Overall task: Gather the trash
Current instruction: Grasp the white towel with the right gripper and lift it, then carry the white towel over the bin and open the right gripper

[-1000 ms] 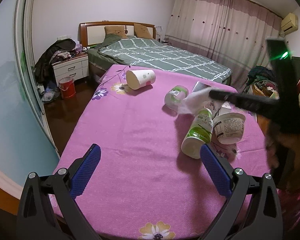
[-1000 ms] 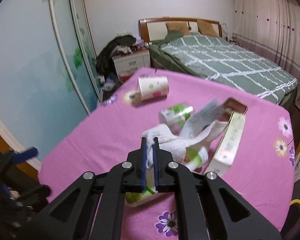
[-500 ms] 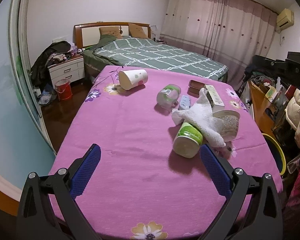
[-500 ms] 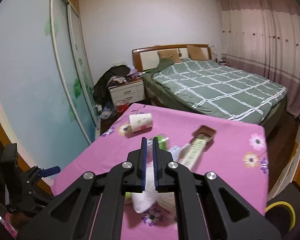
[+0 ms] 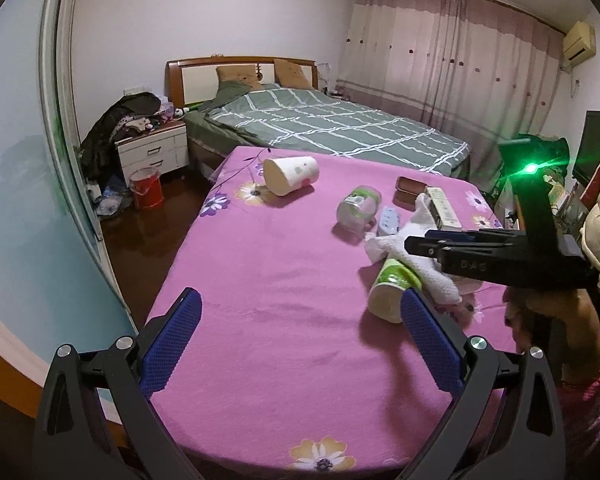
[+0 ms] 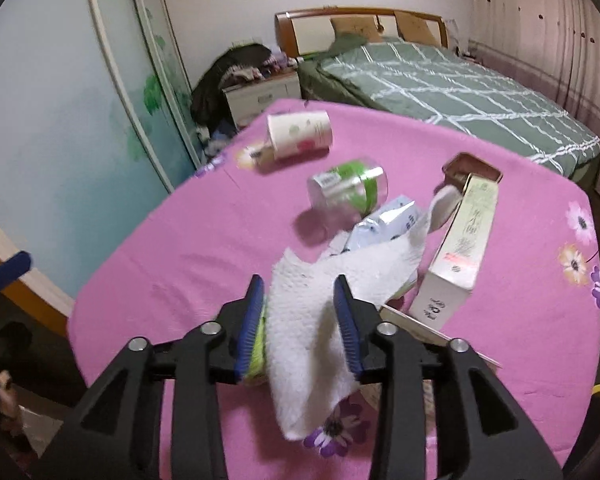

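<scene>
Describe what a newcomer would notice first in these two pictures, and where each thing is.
The bright pink cloth with its flower print fills the foreground, litter clustered at its right: cups, a box and a white paper towel. The right tongs are opening, the towel between their blue pads. Behind stands a green bed.

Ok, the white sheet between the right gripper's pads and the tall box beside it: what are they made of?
White sheet: looks like paper towel, matte, with a dimpled embossed texture and soft limp folds. Tall box: probably printed cardboard, slightly glossy, with sharp folded edges and flat panels. The right gripper is opening around the sheet.
</scene>
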Demonstrator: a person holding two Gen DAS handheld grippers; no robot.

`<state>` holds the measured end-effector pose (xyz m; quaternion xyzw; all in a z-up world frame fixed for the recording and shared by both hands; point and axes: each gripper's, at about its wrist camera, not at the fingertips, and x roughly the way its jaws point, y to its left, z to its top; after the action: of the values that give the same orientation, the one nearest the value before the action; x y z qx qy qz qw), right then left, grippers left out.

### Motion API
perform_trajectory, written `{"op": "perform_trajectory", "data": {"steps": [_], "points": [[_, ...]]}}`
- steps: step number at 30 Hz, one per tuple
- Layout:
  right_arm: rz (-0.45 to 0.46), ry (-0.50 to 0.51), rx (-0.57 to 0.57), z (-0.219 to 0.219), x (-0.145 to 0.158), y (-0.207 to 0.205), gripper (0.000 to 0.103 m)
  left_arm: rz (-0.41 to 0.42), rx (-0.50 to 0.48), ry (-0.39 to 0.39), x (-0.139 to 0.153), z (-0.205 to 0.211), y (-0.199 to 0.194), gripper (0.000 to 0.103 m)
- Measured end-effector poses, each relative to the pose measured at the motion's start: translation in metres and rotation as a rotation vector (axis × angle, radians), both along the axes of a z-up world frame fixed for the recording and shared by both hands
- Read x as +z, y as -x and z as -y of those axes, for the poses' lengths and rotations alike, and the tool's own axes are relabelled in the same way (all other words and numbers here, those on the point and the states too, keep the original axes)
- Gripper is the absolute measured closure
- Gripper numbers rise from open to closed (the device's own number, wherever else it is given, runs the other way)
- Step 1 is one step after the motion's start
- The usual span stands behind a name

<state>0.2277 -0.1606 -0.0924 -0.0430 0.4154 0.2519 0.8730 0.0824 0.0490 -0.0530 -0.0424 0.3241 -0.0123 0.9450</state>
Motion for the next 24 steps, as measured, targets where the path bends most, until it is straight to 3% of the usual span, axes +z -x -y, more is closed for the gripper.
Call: {"op": "perform_trajectory", "data": {"steps": [7,8,9,12,15,24], "points": [[0.017,0.069,-0.011,-0.007,-0.012,-0.007,0.056,-0.019,-0.011,0.026,-0.011,-0.005,-0.003,0.005],[0.018,0.072,-0.015,-0.008,-0.012,-0.008,0.062,-0.021,-0.013,0.026,-0.011,-0.005,-0.004,0.005],[0.018,0.073,-0.020,-0.007,-0.013,-0.009,0.077,-0.021,-0.013,0.027,-0.012,-0.005,-0.004,0.005],[0.018,0.062,-0.052,0.000,-0.014,-0.015,0.095,-0.021,-0.011,0.029,-0.012,-0.005,-0.004,0.005],[-0.005,0.002,-0.044,0.006,-0.008,-0.016,0.096,-0.023,-0.009,0.024,-0.013,-0.004,-0.004,0.005],[0.115,-0.126,-0.026,0.031,0.057,0.016,0.096,-0.027,-0.020,0.019,-0.014,0.000,-0.006,0.005]]}}
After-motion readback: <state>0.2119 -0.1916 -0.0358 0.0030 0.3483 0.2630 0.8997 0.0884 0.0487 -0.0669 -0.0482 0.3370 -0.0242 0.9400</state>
